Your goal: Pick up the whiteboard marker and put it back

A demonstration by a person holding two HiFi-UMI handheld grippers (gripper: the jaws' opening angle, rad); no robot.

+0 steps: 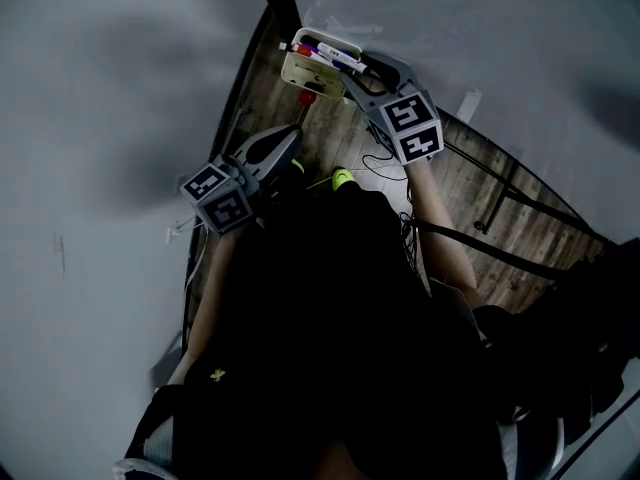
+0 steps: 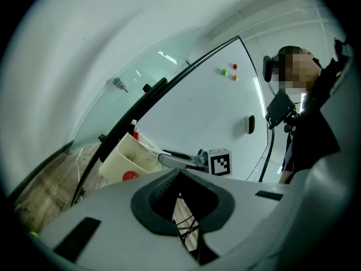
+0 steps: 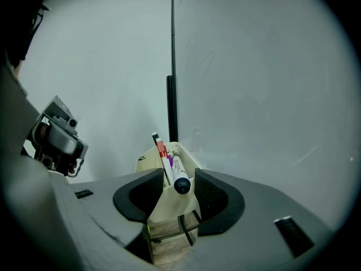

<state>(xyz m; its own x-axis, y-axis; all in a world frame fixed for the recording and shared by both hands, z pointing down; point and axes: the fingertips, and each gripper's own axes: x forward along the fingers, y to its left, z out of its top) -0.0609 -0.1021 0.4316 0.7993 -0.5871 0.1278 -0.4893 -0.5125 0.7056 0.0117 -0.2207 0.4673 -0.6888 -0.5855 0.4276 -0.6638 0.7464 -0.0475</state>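
A white whiteboard marker [image 3: 178, 174] with a dark cap lies in the cream holder [image 3: 169, 202] on the whiteboard, its capped end over the near rim. My right gripper [image 3: 179, 192] is open, and the marker lies between its pads with a gap on each side. A red marker [image 3: 161, 150] and a purple one [image 3: 170, 161] lie beside it. From the head view the right gripper [image 1: 350, 70] reaches to the holder [image 1: 298, 68] and its markers [image 1: 330, 56]. My left gripper [image 1: 293, 140] hangs lower left, shut [image 2: 179, 176] and empty.
The whiteboard [image 2: 214, 112] carries a black eraser [image 2: 250, 124] and small coloured magnets [image 2: 234, 72]. A red round piece [image 2: 130, 175] sits in the holder [image 2: 132, 157]. Cables [image 1: 380, 158], a yellow-green object [image 1: 342, 178] and dark stand legs [image 1: 500, 203] lie on the wooden floor below.
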